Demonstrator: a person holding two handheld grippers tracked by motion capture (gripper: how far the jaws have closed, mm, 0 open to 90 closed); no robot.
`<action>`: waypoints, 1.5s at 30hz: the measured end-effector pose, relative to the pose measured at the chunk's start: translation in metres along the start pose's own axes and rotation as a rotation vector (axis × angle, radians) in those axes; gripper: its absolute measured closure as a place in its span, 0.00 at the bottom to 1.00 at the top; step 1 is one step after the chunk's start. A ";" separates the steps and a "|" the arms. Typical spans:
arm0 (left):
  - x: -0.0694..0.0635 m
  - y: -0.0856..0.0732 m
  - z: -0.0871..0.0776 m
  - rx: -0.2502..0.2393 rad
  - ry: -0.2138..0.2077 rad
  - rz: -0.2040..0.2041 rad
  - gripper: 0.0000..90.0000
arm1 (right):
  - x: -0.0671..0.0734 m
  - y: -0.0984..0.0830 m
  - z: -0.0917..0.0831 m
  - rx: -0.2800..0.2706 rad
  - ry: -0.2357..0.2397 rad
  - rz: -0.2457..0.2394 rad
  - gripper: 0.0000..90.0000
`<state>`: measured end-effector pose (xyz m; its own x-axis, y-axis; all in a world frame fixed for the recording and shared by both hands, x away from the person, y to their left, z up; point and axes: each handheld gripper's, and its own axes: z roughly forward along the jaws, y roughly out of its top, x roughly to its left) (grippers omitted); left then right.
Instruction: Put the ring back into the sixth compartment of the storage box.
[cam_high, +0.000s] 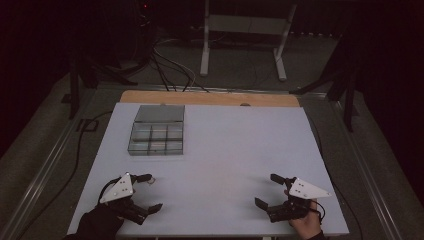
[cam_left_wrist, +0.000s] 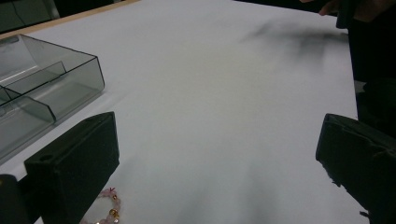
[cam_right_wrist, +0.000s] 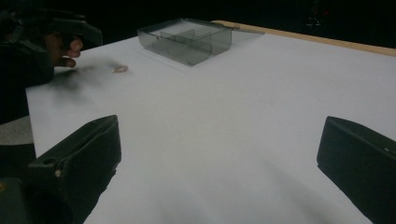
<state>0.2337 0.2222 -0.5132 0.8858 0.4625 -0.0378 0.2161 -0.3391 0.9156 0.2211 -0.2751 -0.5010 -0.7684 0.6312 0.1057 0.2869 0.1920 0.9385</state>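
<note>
From above, I see my left gripper (cam_high: 149, 191) and right gripper (cam_high: 267, 190) low on the white table (cam_high: 230, 145), both spread wide and empty. A small bracelet (cam_high: 151, 181) lies just beside the left one; a clear box (cam_high: 156, 136) sits farther back.

Through the left gripper view, the bracelet (cam_left_wrist: 106, 210) lies by the left jaw, the box (cam_left_wrist: 44, 88) beyond it.

Through the right gripper view, bare table (cam_right_wrist: 233, 116) lies between the jaws; bracelet (cam_right_wrist: 120, 69) and box (cam_right_wrist: 187, 39) are far off.

In the left gripper view the beaded bracelet (cam_left_wrist: 106, 211) is half hidden behind the near jaw and cut by the bottom edge, the clear compartment box (cam_left_wrist: 42, 93) runs off the left edge.
</note>
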 end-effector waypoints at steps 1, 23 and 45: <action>0.000 0.000 0.000 -0.002 0.002 -0.002 0.01 | 0.000 0.000 0.000 0.006 -0.002 -0.004 0.00; -0.004 0.003 0.000 0.020 -0.045 -0.007 0.01 | 0.004 0.002 0.002 0.018 -0.009 -0.016 0.00; -0.006 0.033 -0.004 -0.034 -0.085 0.002 0.01 | 0.007 0.004 0.002 -0.009 0.021 0.008 0.00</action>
<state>0.2333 0.2118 -0.4815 0.9183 0.3898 -0.0686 0.2017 -0.3116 0.9285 0.2180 -0.2689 -0.4975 -0.7783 0.6164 0.1197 0.2879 0.1808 0.9404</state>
